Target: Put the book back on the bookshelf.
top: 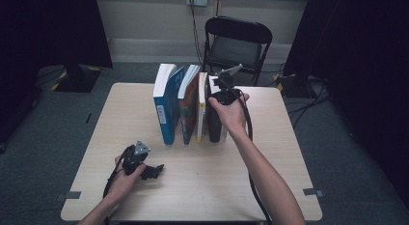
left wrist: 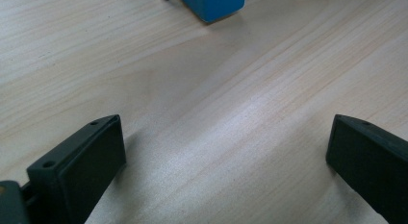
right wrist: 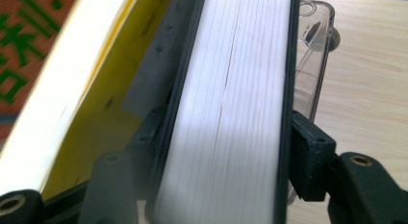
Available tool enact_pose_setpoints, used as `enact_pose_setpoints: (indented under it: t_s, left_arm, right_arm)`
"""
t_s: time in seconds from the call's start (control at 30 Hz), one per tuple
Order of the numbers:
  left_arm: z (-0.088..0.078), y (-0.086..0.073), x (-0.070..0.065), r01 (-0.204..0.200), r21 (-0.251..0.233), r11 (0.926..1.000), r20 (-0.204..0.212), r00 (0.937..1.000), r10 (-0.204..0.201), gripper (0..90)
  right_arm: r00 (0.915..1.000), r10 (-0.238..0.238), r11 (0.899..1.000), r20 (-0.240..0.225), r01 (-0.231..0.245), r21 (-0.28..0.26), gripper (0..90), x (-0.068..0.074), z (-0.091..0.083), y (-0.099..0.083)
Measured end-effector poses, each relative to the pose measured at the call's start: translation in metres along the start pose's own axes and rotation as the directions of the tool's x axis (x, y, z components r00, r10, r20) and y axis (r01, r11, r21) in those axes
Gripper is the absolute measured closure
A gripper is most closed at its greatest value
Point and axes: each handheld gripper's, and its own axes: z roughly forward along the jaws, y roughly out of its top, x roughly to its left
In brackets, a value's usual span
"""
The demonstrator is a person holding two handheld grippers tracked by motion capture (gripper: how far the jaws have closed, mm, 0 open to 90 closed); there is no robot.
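A row of books stands upright at the middle of the wooden table (top: 270, 181): a blue book (top: 166, 106), a red one (top: 189, 109), a thin yellow-and-white one (top: 201, 111) and a black book (top: 214, 121) at the right end. My right gripper (top: 223, 94) reaches down over the top of the black book. In the right gripper view its jaws (right wrist: 231, 135) straddle the black covers and white pages (right wrist: 231, 89), pads close beside both covers, open. My left gripper (top: 154, 171) lies low at the front left, jaws wide open (left wrist: 226, 156) over bare wood.
A clear plastic bookend (right wrist: 312, 51) stands against the black book's outer side. The blue book's lower corner (left wrist: 214, 3) lies ahead of the left jaws. A black folding chair (top: 236, 41) stands behind the table, with cables on the floor to the right.
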Motion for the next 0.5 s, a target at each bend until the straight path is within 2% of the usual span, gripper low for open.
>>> enact_pose_setpoints:
  t_s: [0.13, 0.2, 0.33, 0.5]
  left_arm:
    - [0.0, 0.0, 0.0, -0.004, 0.002, 1.0, 0.0, 1.0, 0.004, 0.0]
    - [0.0, 0.0, 0.0, -0.005, 0.002, 1.0, 0.0, 1.0, 0.005, 0.0]
    - [0.0, 0.0, 0.0, -0.005, 0.002, 1.0, 0.0, 1.0, 0.005, 0.0]
    - [0.0, 0.0, 0.0, -0.005, 0.002, 1.0, 0.0, 1.0, 0.005, 0.0]
  right_arm:
    - [0.9992, -0.024, 0.996, -0.032, 0.022, -0.081, 40.1, -0.003, -0.006, -0.016]
    - [0.9982, -0.048, 0.992, -0.037, 0.043, -0.12, 40.1, -0.004, -0.007, -0.023]
    - [0.9961, -0.064, 0.982, -0.061, 0.052, -0.181, 40.5, -0.008, -0.007, -0.033]
    - [0.9933, -0.084, 0.972, -0.079, 0.064, -0.226, 41.4, -0.012, -0.002, -0.044]
